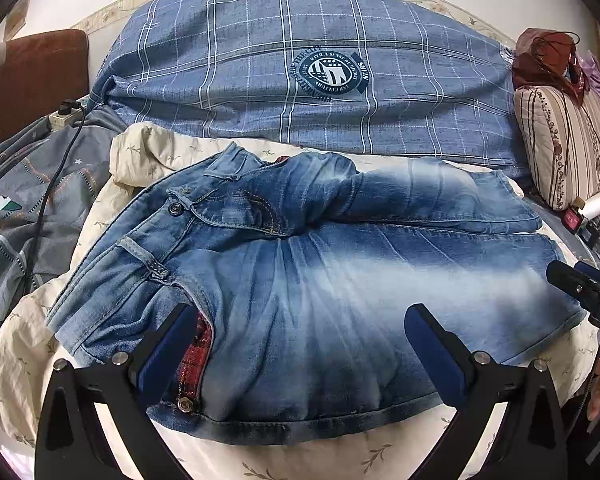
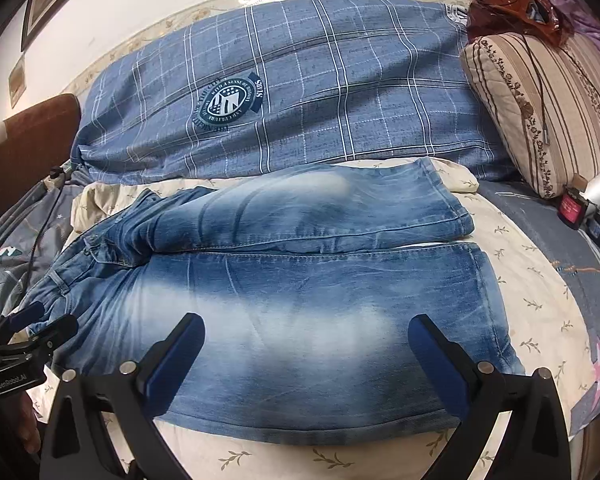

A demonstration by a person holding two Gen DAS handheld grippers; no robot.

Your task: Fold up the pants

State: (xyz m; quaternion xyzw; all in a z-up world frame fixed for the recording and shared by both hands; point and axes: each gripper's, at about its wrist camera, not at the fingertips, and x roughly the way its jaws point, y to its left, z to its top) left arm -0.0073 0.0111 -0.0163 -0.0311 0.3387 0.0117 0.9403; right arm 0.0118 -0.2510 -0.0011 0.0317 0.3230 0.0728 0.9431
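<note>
Faded blue jeans (image 1: 320, 280) lie spread on a cream floral sheet (image 1: 140, 152), waistband to the left, legs to the right. The far leg (image 2: 320, 208) is bent over the near leg (image 2: 320, 312). My left gripper (image 1: 300, 344) is open and empty, hovering over the hip and near pocket with its red plaid lining (image 1: 196, 352). My right gripper (image 2: 306, 356) is open and empty above the near leg's thigh. Each gripper shows at the edge of the other's view: the right one (image 1: 580, 292), the left one (image 2: 32, 332).
A large blue plaid duvet (image 1: 300, 72) lies behind the jeans. A striped pillow (image 2: 540, 112) with a red-brown bag (image 2: 508, 4) is at the right. A grey patterned quilt (image 1: 20, 208), power strip (image 1: 64, 118) and black cable (image 1: 48, 196) are at the left.
</note>
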